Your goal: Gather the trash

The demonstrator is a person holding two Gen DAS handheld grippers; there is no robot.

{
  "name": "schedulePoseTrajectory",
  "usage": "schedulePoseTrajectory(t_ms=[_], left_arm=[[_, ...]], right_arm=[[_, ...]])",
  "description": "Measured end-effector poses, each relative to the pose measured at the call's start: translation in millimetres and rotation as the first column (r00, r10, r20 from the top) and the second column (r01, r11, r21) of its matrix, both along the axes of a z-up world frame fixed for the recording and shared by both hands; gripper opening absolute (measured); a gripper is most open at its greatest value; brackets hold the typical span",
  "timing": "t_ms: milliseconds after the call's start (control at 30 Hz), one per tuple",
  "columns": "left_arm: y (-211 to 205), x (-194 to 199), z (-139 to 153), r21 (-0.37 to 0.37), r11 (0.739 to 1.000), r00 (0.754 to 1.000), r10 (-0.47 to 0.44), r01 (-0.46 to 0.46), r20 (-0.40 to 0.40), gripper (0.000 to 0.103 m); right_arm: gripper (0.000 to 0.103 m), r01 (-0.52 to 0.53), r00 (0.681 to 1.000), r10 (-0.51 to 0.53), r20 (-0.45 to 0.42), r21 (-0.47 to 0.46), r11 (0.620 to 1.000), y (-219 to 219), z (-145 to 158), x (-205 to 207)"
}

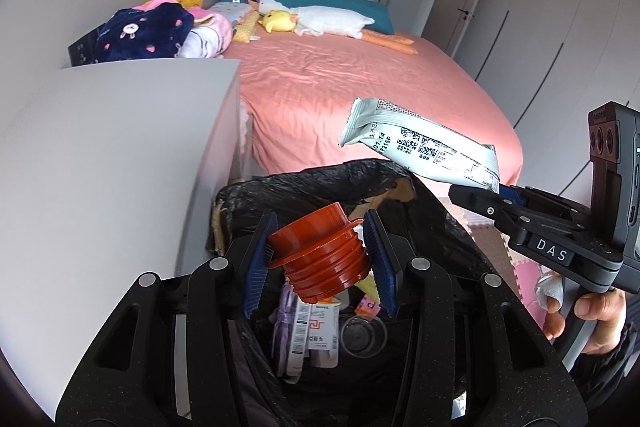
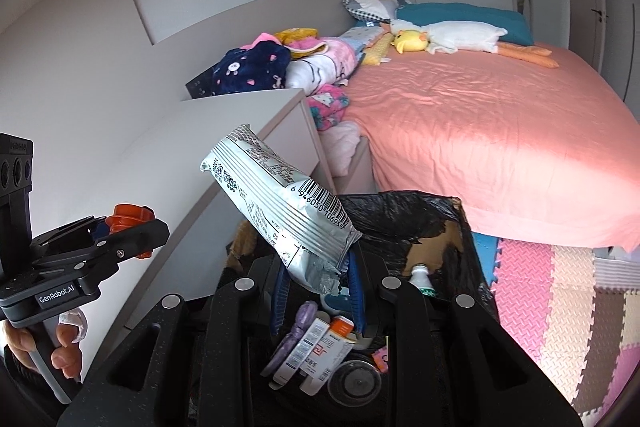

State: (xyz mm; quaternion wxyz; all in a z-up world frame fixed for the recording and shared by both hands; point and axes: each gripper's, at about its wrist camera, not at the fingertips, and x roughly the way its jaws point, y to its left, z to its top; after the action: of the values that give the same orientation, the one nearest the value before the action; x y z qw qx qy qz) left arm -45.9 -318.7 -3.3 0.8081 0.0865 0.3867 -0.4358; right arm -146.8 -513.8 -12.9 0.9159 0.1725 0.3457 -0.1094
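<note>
My left gripper [image 1: 320, 259] is shut on an orange ribbed plastic part [image 1: 320, 259] and holds it above the black-lined trash bin [image 1: 432, 211]. It also shows in the right wrist view [image 2: 132, 227] at the left. My right gripper [image 2: 316, 275] is shut on a silver snack wrapper [image 2: 276, 195] by its torn end, over the bin [image 2: 400, 223]. In the left wrist view the wrapper [image 1: 420, 143] sticks out from the right gripper [image 1: 492, 195] beside the bin's far rim. Boxes, a clear lid and a small bottle lie inside the bin.
A grey cabinet [image 1: 120, 147] stands left of the bin. A bed with a pink sheet [image 2: 500, 131] lies behind, with plush toys and a heap of clothes [image 2: 280, 63]. Coloured foam mats [image 2: 560, 307] cover the floor at the right.
</note>
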Motion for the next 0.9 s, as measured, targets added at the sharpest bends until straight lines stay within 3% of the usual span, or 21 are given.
schedulePoseTrajectory(t_ms=[400,433,467,533,667,900], left_arm=[[-23,-11,-15,0.031,0.998,0.998,-0.055,0.056,-0.025,0.045],[-24,-11,-16,0.032,0.997,0.998,-0.062,0.063,-0.030,0.050],[-24,-13,-16,0.031,0.997,0.997,-0.065,0.065,-0.030,0.073],[-20,-15,-13,0.024,0.999,1.000,-0.028,0.028,0.010,0.097],[-17,-12,-11,0.026,1.000,1.000,-0.007,0.007,0.009,0.097],[-12,-9,-11,-0.002,1.000,1.000,-0.001,0.001,0.008,0.097]], right_arm=[[0.027,0.054,0.998,-0.053,-0.038,0.007,0.999,-18,-9,-10],[0.038,0.061,0.997,-0.060,-0.040,0.008,0.998,-19,-8,-10],[0.058,0.069,0.997,-0.069,-0.036,0.009,0.998,-20,-6,-10],[0.081,0.085,0.996,-0.085,-0.013,-0.003,0.996,-20,-2,-13],[0.087,0.094,0.996,-0.094,0.011,-0.029,0.995,-16,5,-15],[0.087,0.090,0.996,-0.090,0.010,-0.024,0.996,-16,4,-17]])
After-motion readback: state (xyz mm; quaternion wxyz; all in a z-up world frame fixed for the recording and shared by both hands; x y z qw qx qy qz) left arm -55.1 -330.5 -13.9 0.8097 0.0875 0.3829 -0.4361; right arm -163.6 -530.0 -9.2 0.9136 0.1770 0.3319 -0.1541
